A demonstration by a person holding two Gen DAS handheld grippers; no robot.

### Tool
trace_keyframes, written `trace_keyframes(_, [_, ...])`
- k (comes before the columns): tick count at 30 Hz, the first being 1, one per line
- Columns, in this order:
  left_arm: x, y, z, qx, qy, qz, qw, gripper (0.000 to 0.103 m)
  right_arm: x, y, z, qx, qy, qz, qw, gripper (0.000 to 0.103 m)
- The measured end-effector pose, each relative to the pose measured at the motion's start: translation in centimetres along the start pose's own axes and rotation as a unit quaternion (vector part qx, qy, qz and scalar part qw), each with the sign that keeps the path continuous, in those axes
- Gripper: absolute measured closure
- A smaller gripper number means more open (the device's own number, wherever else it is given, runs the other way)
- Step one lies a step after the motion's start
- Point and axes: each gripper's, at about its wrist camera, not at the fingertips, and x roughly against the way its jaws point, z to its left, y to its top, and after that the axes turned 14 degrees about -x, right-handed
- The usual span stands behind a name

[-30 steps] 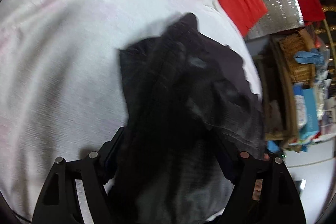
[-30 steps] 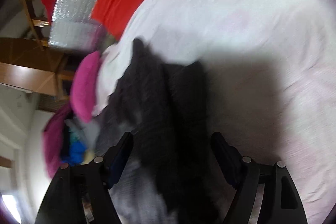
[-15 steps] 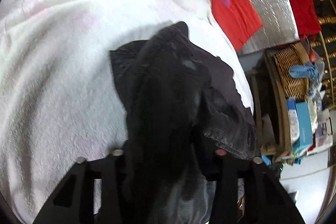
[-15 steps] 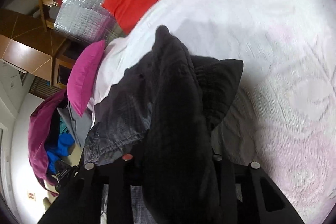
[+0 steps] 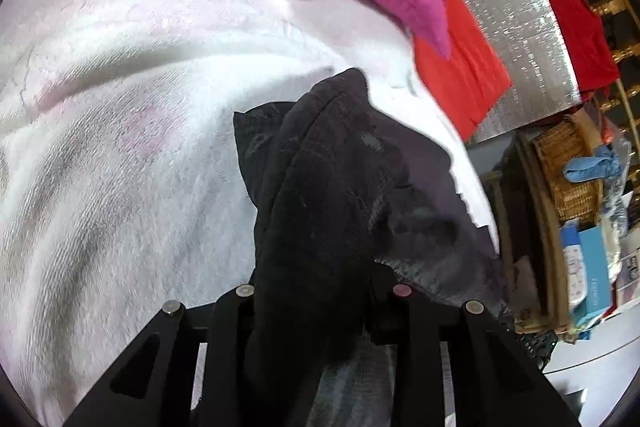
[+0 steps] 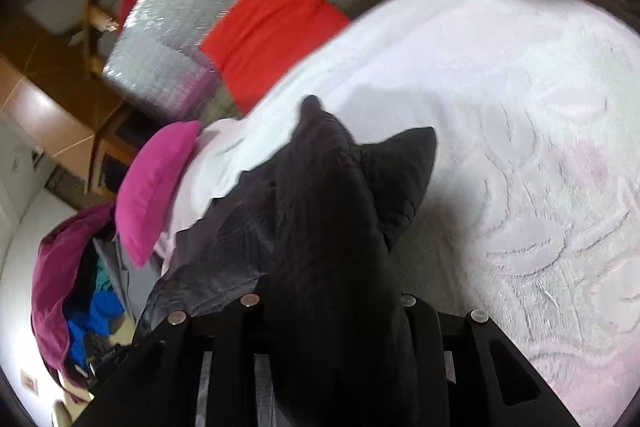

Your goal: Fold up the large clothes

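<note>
Two grippers closing, bunched dark garment (image 5: 328, 187) apparently ribbed, fleecy blanket (image 5: 120, 131)

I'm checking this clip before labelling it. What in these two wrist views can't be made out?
- Left wrist view: left tongs tips, buried in the black garment.
- Right wrist view: right tongs tips, covered by the same garment.
- Both views: what kind of garment it is; bunched, cut off at the bottom edge.
- Right wrist view: clothes pile, blurred at the rim.
</note>
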Motion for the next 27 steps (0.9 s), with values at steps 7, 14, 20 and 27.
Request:
trace_keyframes(7, [0.5, 0.1, 0.0, 0.012, 0.021, 0.015, 0.9996, 0.054, 0.2, 0.4, -1.6, -0.042, 0.001, 0.025, 0.999, 0.060])
trace_keyframes(14, [4.4, -0.6, 0.0, 0.015, 0.029, -0.012, 0.9994, 0.044, 5.5, 0.4, -3.2, -0.053, 0.002, -0.001, 0.999, 0.031])
trace_keyframes(20, [6.2, -2.5, -0.2, -0.020, 0.067, -0.015, 0.9975, 0.051, 6.0, -0.3, -5.3, -0.072, -0.009, 0.027, 0.997, 0.034])
trace_keyframes(27, [5.5, -3.2, 0.0, -0.032, 0.115, -0.009, 0.9928, 0.073, 6.9, -1.6, -2.2, 0.005, -0.039, -0.040, 0.998, 0.074])
